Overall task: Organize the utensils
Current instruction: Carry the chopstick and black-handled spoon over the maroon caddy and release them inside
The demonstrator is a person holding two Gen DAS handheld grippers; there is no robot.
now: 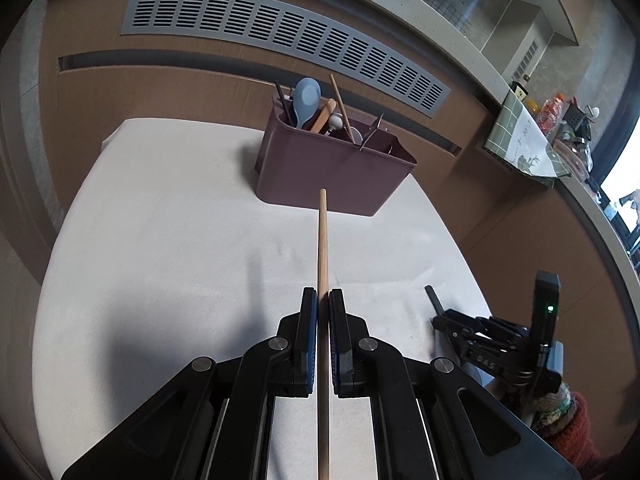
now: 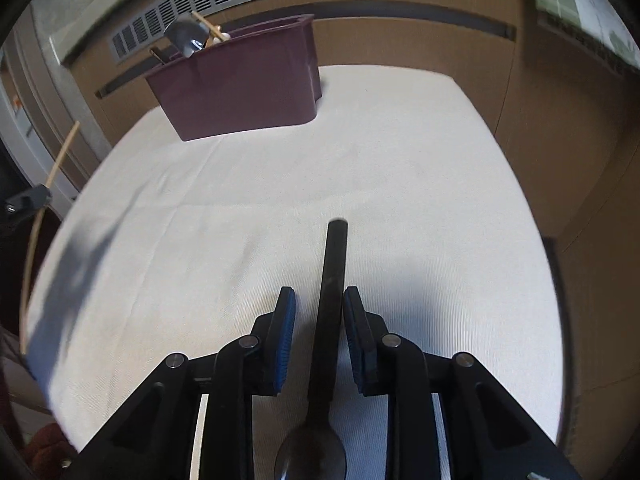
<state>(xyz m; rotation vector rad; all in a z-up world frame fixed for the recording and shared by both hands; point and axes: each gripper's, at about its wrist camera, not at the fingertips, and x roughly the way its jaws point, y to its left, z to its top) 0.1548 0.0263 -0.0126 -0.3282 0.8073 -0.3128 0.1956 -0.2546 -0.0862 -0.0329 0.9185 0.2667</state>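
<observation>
Left gripper (image 1: 323, 304): fingers (image 1: 309, 320) clenched on a long, thin, pale wooden chopstick (image 1: 322, 248). The stick runs straight forward between the blue pads, its far tip pointing at the front wall of the maroon plastic utensil caddy (image 1: 332, 172) and appearing just short of it. The gripper is held level above the white cloth-covered table (image 1: 168, 248), aimed at the caddy.

Caddy contents, left wrist view: a light blue plastic spoon (image 1: 306, 100) standing bowl-up at the caddy's left end, a second wooden chopstick (image 1: 340, 104) leaning beside it, dark thin sticks (image 1: 281, 98) at the far-left corner, and metal utensils (image 1: 372, 132) toward the right end. Exact compartments cannot be told.

Right gripper (image 2: 319, 312): fingers (image 2: 286, 332) parted, flanking the handle of a black long-handled spoon (image 2: 332, 280) with a visible gap on each side; not gripping it. The handle points forward, away from the gripper; the spoon's bowl sits close under the camera. Whether the spoon rests flat on the cloth cannot be told. This gripper is low over the near part of the table, well apart from the caddy, which stands at the far left in this view.

In the left wrist view the right gripper (image 1: 444, 316) shows to the right, with the person's hand in a knitted orange-red sleeve (image 1: 568, 420) behind it.
</observation>
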